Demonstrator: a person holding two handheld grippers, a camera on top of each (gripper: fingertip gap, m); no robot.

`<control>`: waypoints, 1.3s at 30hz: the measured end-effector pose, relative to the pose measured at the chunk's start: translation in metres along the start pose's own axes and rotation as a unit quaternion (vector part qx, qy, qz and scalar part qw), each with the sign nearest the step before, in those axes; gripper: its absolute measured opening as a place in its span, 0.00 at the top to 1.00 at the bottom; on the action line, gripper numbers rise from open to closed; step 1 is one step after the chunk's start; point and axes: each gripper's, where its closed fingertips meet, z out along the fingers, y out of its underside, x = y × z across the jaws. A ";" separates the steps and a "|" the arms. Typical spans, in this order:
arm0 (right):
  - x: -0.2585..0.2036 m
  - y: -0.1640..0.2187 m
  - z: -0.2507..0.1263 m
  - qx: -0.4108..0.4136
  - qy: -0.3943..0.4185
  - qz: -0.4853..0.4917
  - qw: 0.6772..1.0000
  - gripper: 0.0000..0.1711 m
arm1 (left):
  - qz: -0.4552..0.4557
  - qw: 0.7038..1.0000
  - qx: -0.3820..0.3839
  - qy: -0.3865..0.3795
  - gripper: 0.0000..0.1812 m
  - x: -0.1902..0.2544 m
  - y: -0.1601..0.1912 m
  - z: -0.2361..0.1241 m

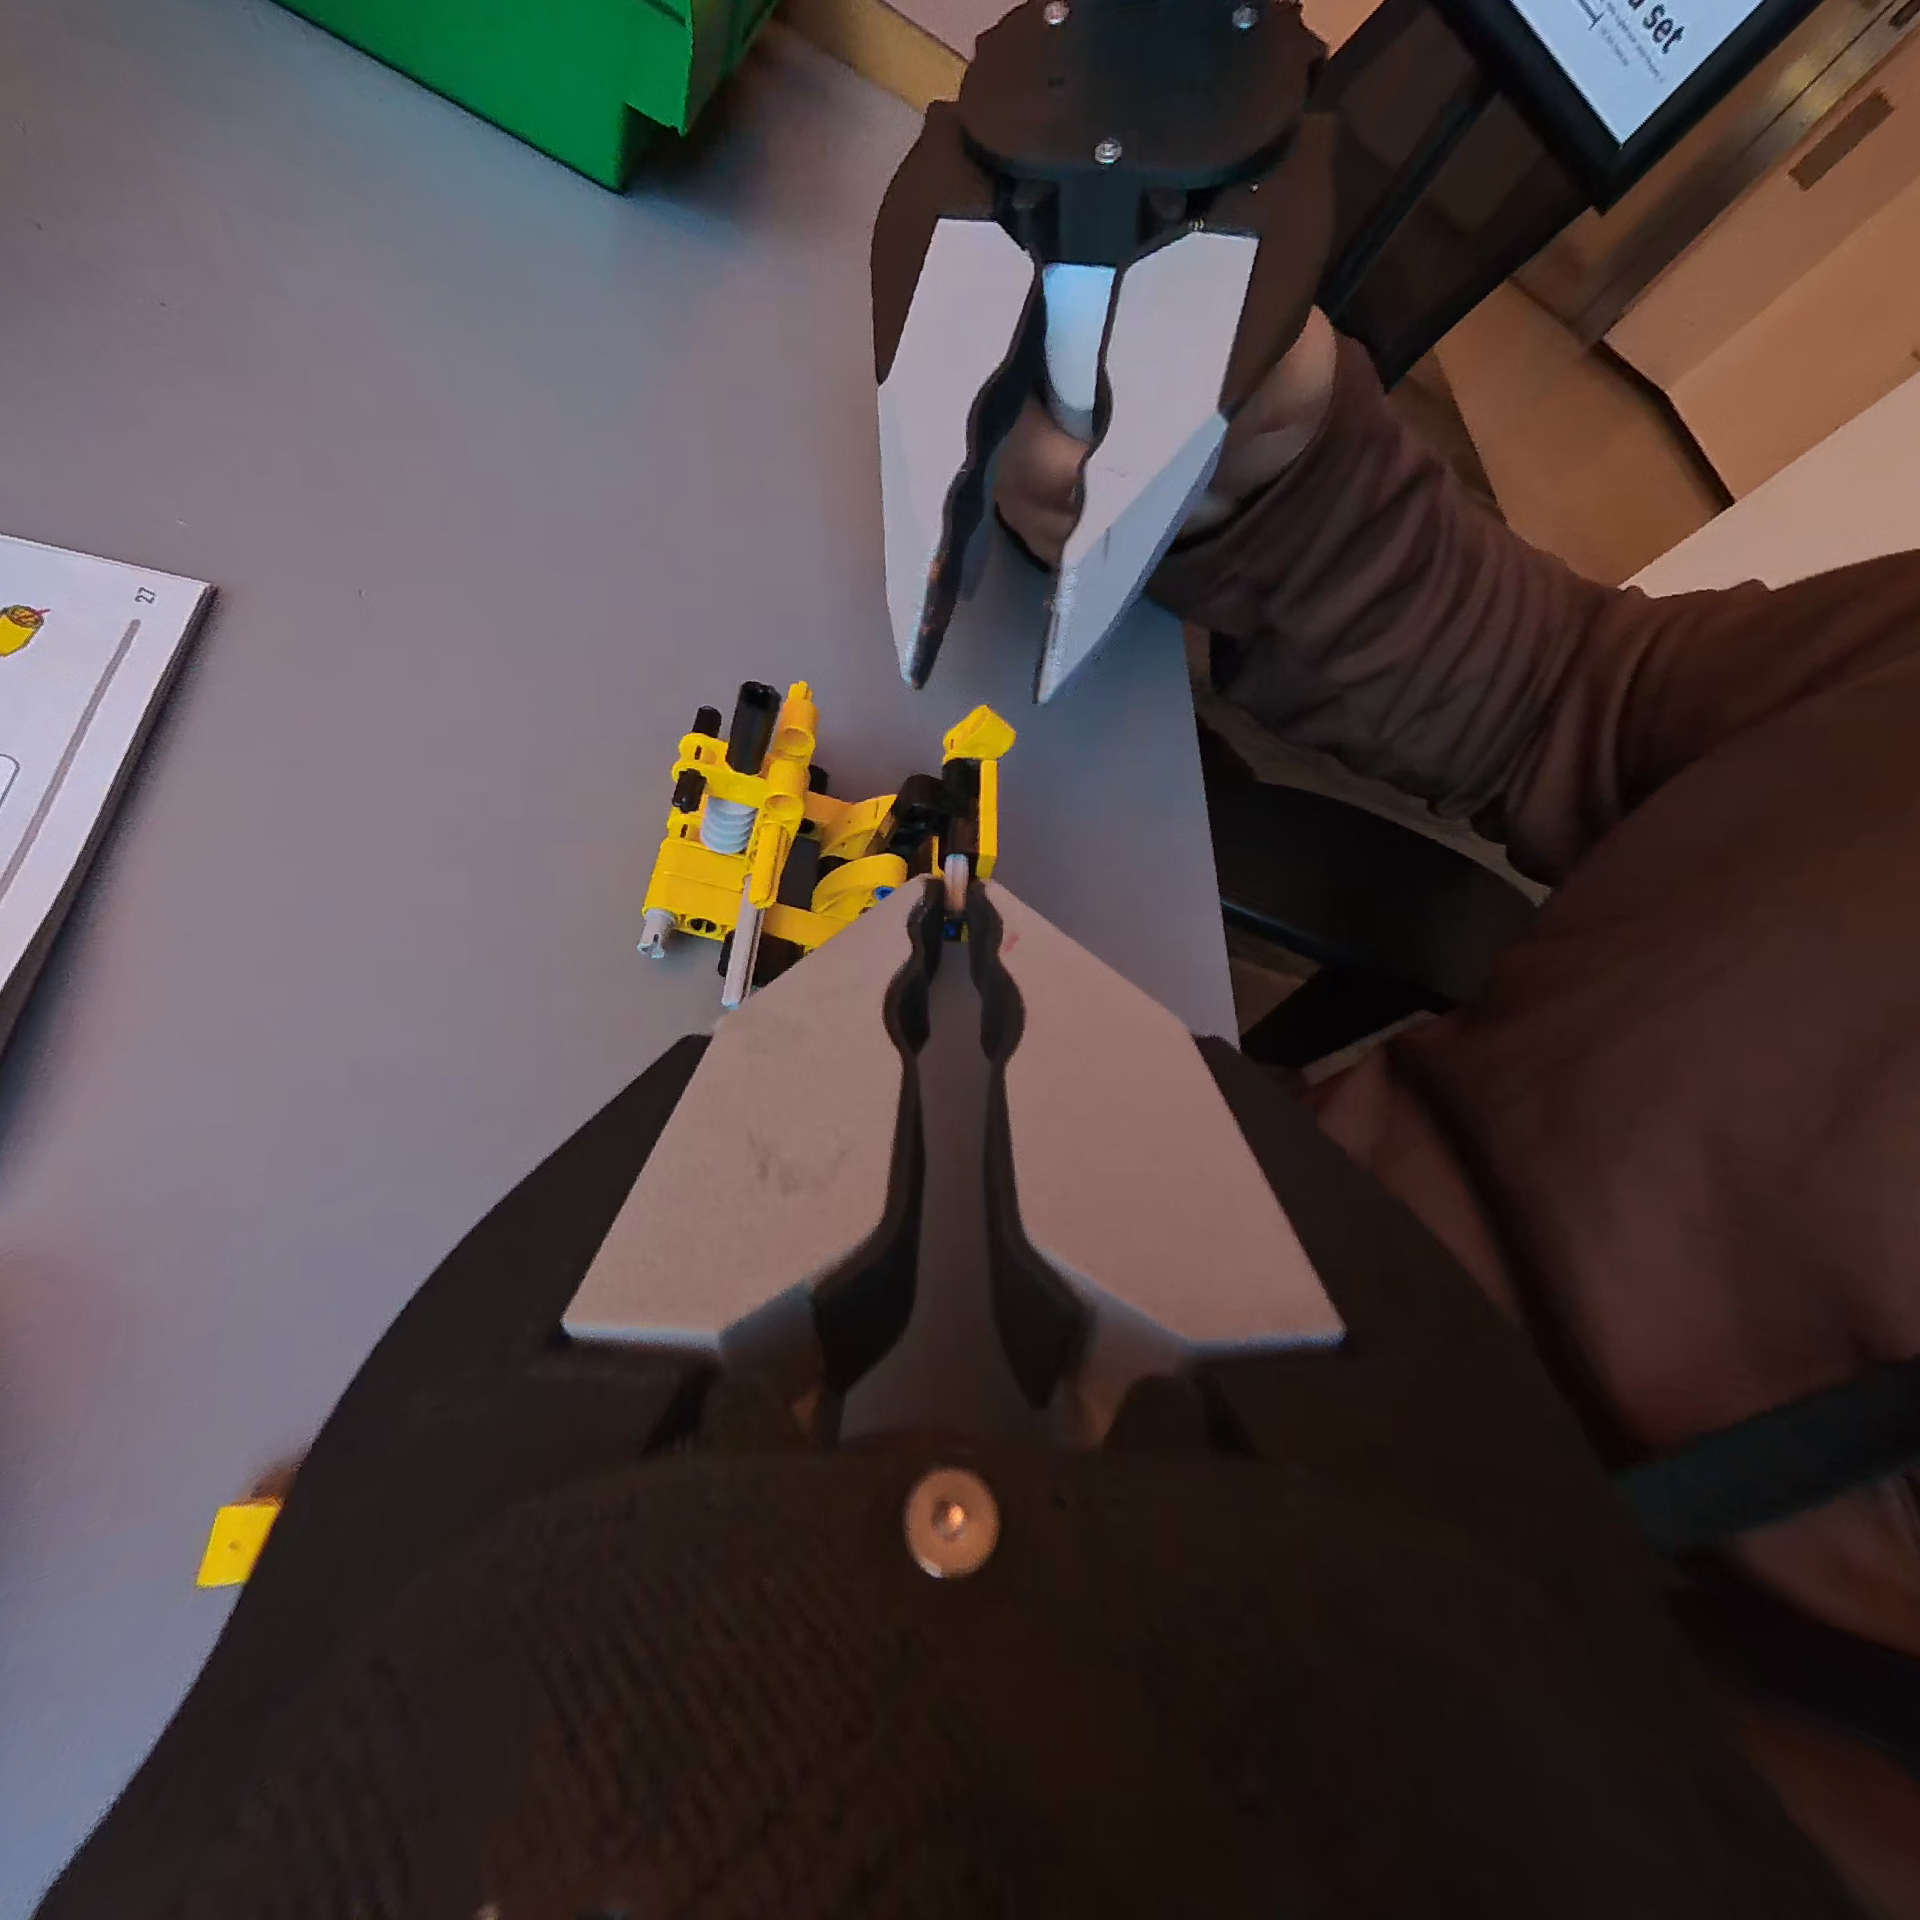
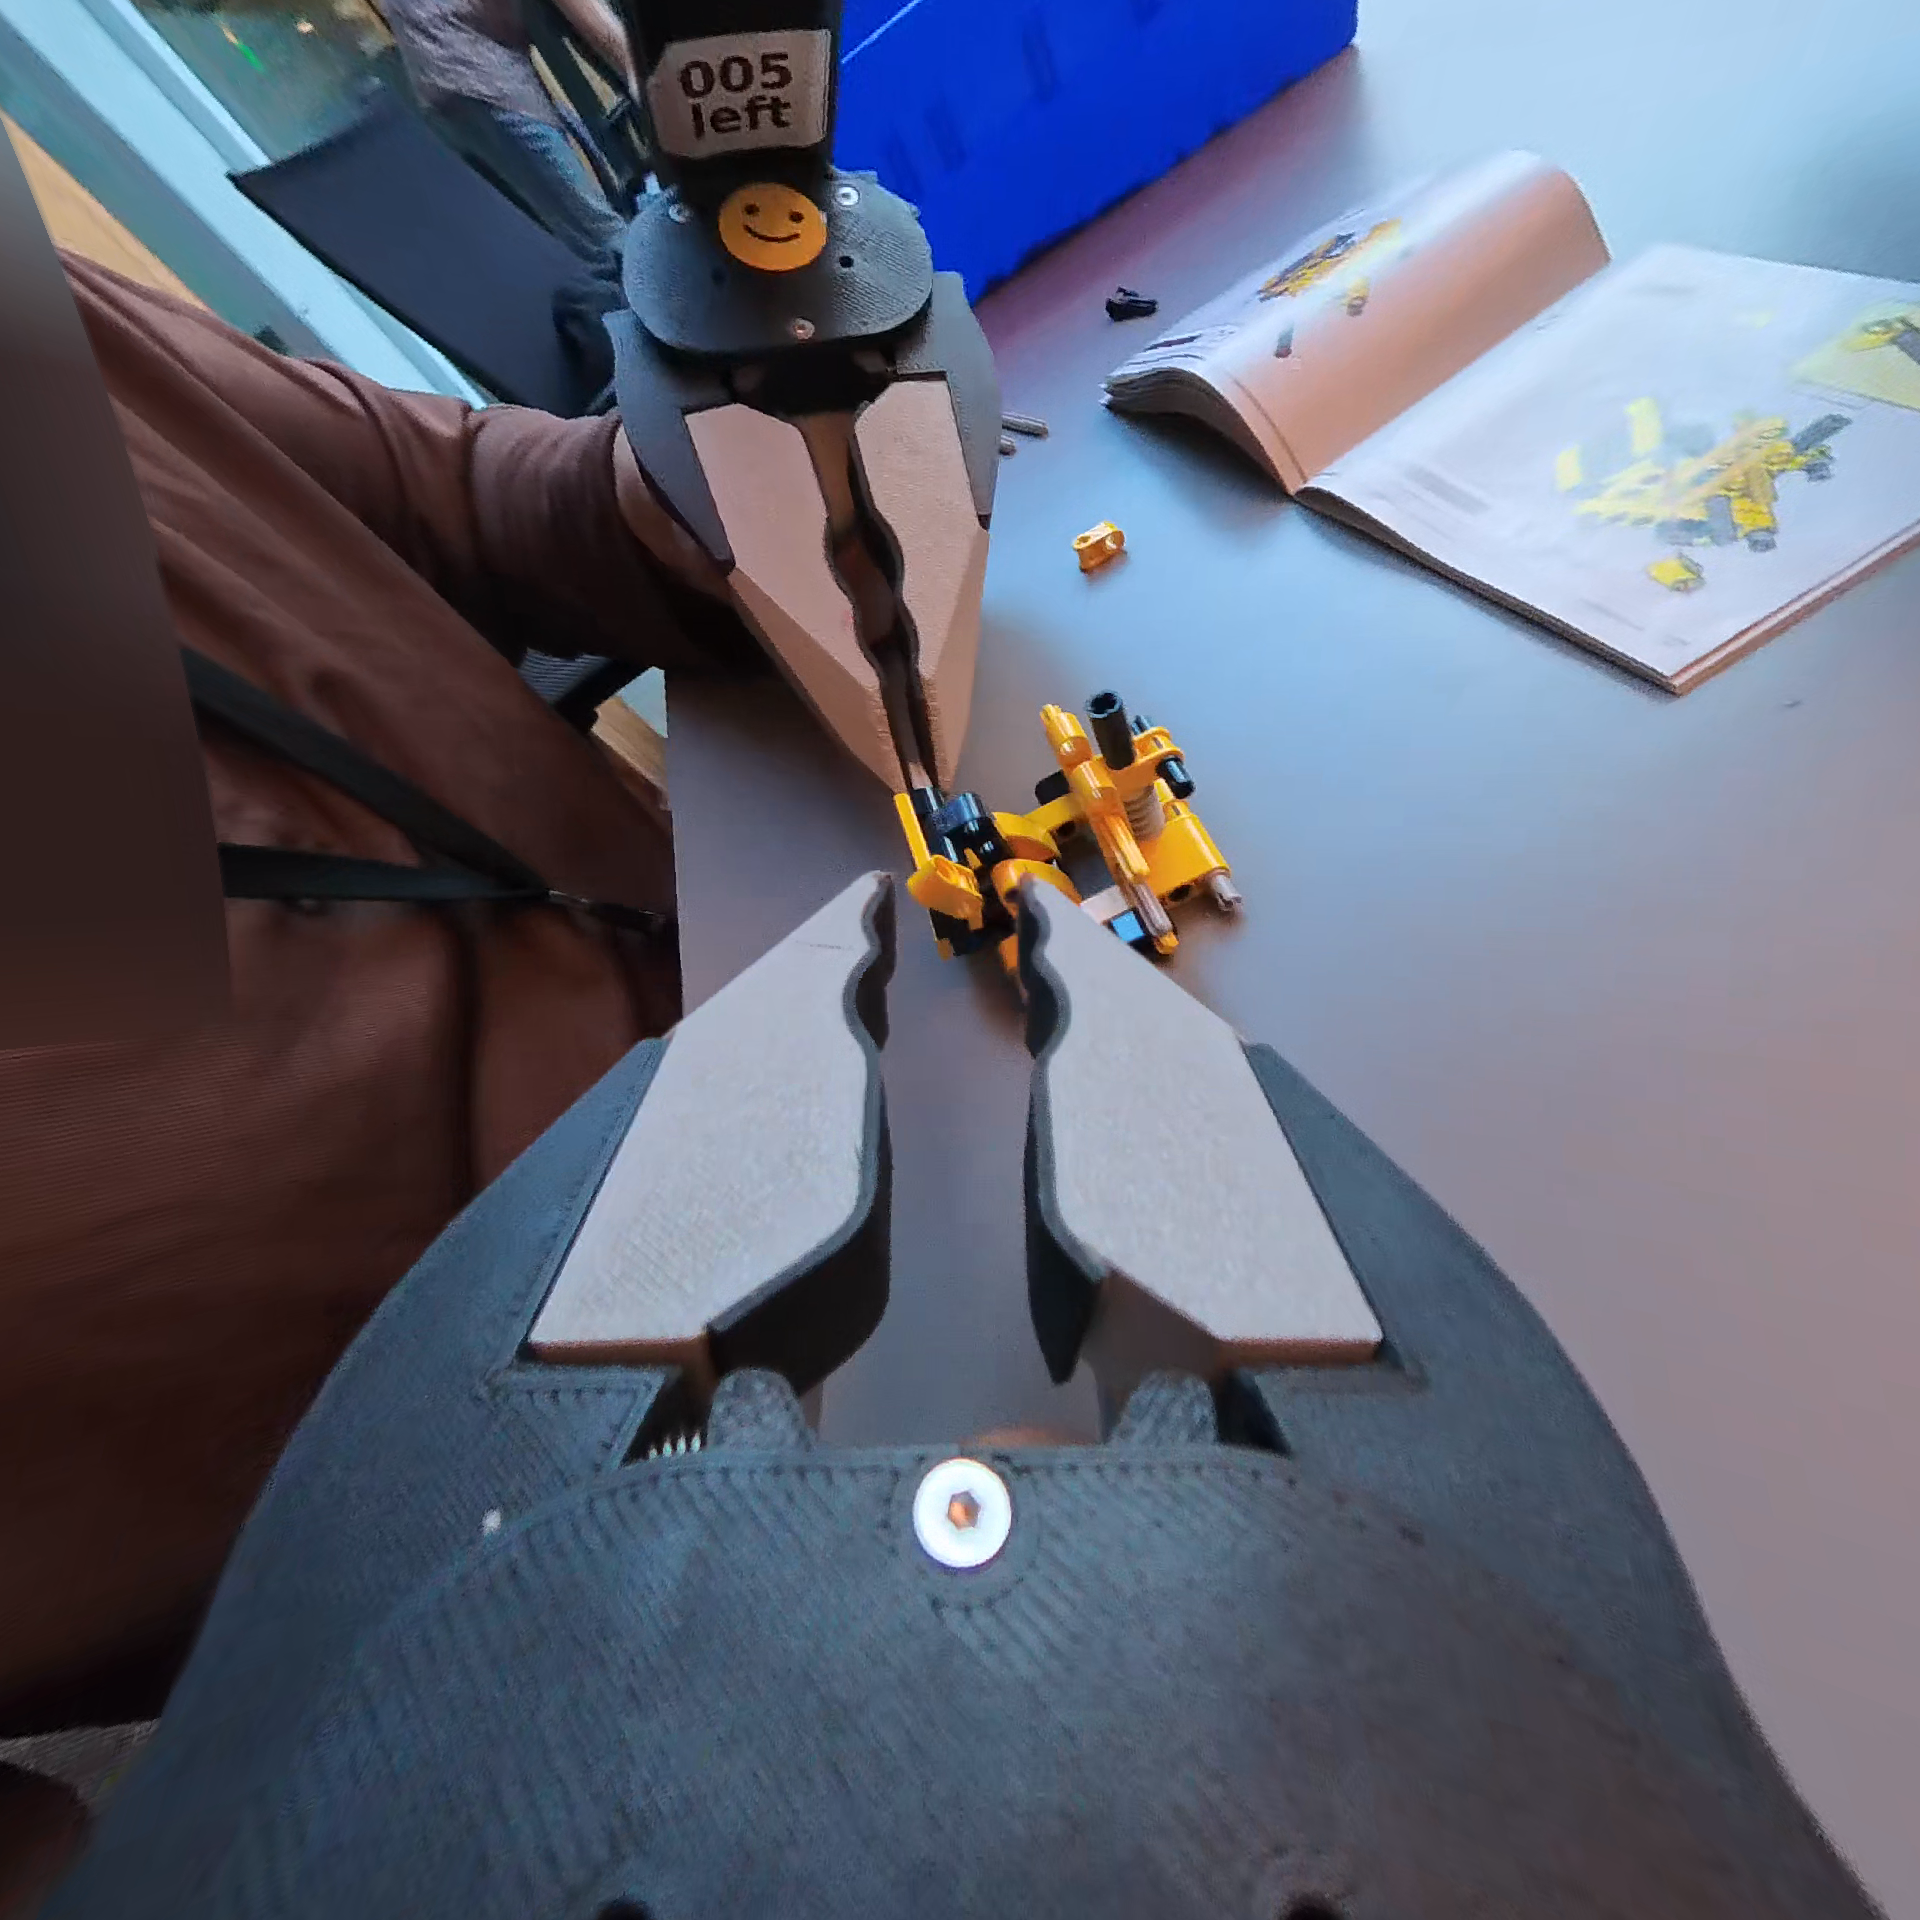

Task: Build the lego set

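Note:
A small yellow and black lego model (image 1: 769,831) lies on the grey table (image 1: 416,416) near its edge. My left gripper (image 1: 951,909) is shut on the model's near end, with a white and blue pin between the tips. My right gripper (image 1: 982,681) is open and empty, its tips just beyond the model's raised yellow end piece (image 1: 979,732). In the right wrist view my right gripper (image 2: 954,891) stands open at the model (image 2: 1122,831), and the left gripper (image 2: 920,781) pinches its far black end.
An open instruction booklet (image 2: 1558,447) lies to the right, also showing in the left wrist view (image 1: 73,727). Loose pieces: a yellow one (image 2: 1099,545), a black one (image 2: 1130,303), another yellow one (image 1: 237,1545). A green bin (image 1: 582,73) and a blue bin (image 2: 1060,114) stand at the back. The table edge (image 1: 1210,831) runs close by. Left and right tips are no more than a few centimetres apart.

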 end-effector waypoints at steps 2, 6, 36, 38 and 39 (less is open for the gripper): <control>-0.002 0.001 0.000 -0.001 -0.007 0.006 1.000 0.90 | -0.003 1.000 -0.002 0.004 0.99 0.000 0.000 0.000; -0.006 0.004 0.004 -0.012 -0.032 0.040 0.999 0.89 | -0.005 1.000 -0.009 0.014 0.98 0.003 0.002 0.003; -0.017 0.002 -0.005 -0.013 -0.025 -0.006 1.000 0.97 | 0.027 0.999 -0.026 0.003 0.99 0.005 0.006 0.007; -0.010 0.004 -0.005 -0.014 -0.019 0.023 0.999 0.92 | 0.028 0.999 -0.027 0.005 0.99 0.005 0.006 0.007; -0.007 0.006 -0.003 -0.014 -0.020 0.037 0.999 0.88 | 0.030 0.999 -0.028 0.004 0.99 0.005 0.006 0.007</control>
